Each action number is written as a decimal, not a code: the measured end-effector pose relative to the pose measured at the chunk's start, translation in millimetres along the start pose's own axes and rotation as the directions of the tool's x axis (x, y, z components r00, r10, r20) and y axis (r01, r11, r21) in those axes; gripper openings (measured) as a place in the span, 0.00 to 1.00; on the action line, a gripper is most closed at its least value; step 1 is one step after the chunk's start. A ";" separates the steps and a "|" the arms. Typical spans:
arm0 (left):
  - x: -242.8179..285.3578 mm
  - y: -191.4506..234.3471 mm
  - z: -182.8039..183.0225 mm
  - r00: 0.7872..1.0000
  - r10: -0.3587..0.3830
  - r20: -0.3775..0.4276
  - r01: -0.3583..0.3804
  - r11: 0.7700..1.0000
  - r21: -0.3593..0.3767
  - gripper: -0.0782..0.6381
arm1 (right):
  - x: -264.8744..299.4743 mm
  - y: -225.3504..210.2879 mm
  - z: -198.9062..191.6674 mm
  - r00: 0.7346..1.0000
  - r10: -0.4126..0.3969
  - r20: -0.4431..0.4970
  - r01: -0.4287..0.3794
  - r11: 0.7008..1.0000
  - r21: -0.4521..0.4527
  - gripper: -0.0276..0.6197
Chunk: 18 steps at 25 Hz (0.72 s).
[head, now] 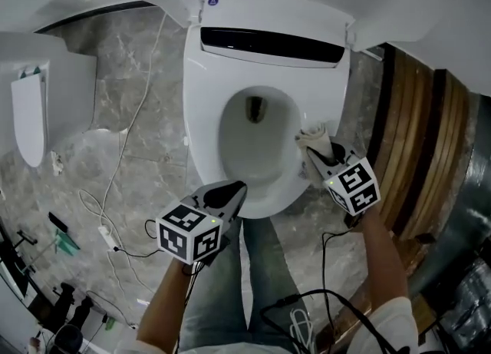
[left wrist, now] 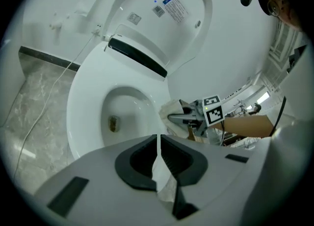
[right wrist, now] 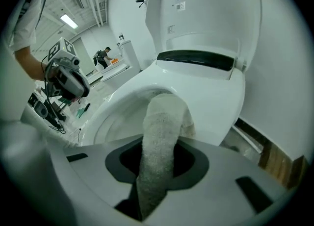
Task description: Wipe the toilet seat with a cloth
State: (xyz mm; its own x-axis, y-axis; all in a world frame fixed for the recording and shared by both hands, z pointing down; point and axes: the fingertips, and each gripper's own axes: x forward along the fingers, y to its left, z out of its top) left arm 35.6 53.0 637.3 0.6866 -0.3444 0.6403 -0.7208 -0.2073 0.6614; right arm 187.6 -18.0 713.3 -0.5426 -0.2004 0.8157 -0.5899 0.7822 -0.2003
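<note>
**Cloth at the right side of the seat, held in my right gripper**

My right gripper (head: 313,151) is clamped on the cloth (right wrist: 162,137). It is a whitish terry cloth, bunched into a thick roll that fills the gap between the jaws and sticks out past the tips, with its free end curling over.

In the head view the cloth's end sits on the right side of the toilet seat (head: 201,114), at the edge of the bowl opening (head: 253,145). It looks to be touching the seat, but I cannot tell how firmly.

My left gripper (head: 230,193) is narrow, its jaws nearly together with only a thin slit between the pads. I see nothing gripped there. It hangs over the front rim of the seat, well apart from the cloth and pointing down toward the bowl.

The lid (left wrist: 169,21) stands raised against the wall.

A thin white cable (head: 132,118) trails over the grey marble floor (head: 130,61) to the left of the toilet. Brown wooden slats (head: 418,141) run along its right side.
</note>
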 end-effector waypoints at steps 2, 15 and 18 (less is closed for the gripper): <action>-3.0 0.8 -3.0 1.000 -0.003 0.008 0.003 1.000 -0.004 0.16 | -1.7 26.0 -15.0 1.000 0.020 0.024 -0.021 0.998 0.058 0.19; -27.2 31.7 -21.9 0.998 0.063 0.029 -0.062 0.997 -0.045 0.16 | 20.3 210.0 -56.6 0.955 0.293 -0.033 -0.292 0.956 0.039 0.19; -38.5 45.8 -26.7 0.995 0.089 0.034 -0.087 0.994 -0.074 0.16 | 37.6 230.8 -42.8 0.941 0.334 -0.048 -0.334 0.942 0.017 0.19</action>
State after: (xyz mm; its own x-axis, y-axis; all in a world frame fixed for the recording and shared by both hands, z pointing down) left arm -21.4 81.3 653.3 0.6159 -0.3921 0.6833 -0.7686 -0.1086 0.6304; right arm 56.6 180.2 720.9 -0.6792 0.1013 0.7270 -0.3850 0.7941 -0.4703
